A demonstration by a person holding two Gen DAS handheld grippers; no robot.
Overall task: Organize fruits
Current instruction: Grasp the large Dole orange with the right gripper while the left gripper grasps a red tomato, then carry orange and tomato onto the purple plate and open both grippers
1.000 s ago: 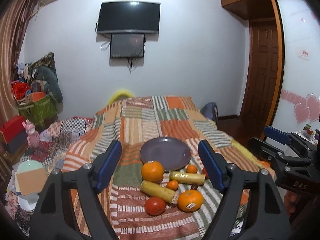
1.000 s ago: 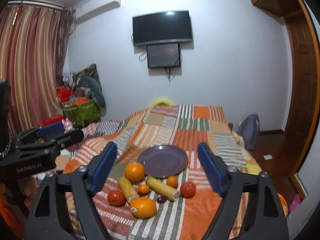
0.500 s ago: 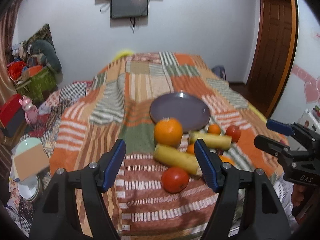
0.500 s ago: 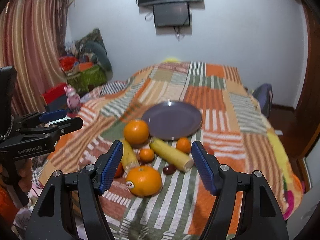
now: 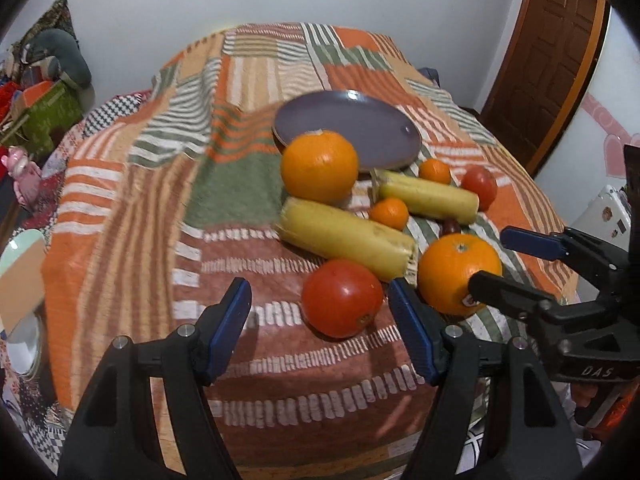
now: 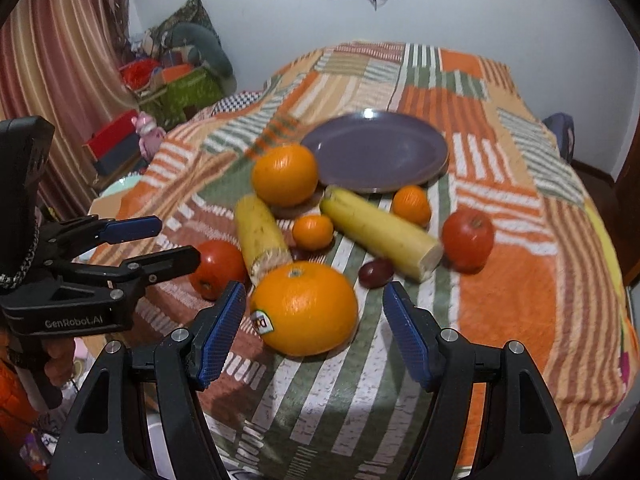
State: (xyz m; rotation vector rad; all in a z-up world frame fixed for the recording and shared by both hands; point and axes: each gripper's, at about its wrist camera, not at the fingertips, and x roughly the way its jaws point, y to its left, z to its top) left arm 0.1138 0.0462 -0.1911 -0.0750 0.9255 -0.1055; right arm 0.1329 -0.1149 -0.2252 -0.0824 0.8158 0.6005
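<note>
On the striped blanket lies a purple plate (image 5: 372, 128) (image 6: 380, 152) with nothing on it. In front of it are a large orange (image 5: 320, 166), two bananas (image 5: 344, 240) (image 5: 428, 198), two mandarins (image 5: 389, 213) (image 5: 435, 171), a far tomato (image 5: 480, 188) and a dark grape (image 6: 376, 273). My left gripper (image 5: 320, 300) stands open, the near tomato (image 5: 342, 298) just ahead between its blue pads, untouched. My right gripper (image 6: 314, 296) is open around a stickered orange (image 6: 304, 308), with a gap at the right pad. Each gripper also shows in the other's view.
The fruit sits near the bed's front edge (image 6: 360, 456). Boxes, bags and a pink toy (image 6: 148, 132) crowd the floor on the left. A wooden door (image 5: 552, 40) stands at the right, and a person's hand (image 6: 56, 364) holds the left gripper's handle.
Both grippers have come down and tipped toward the fruit, which now looms much larger. Both pairs of jaws have narrowed a little. The fruit and plate have not moved.
</note>
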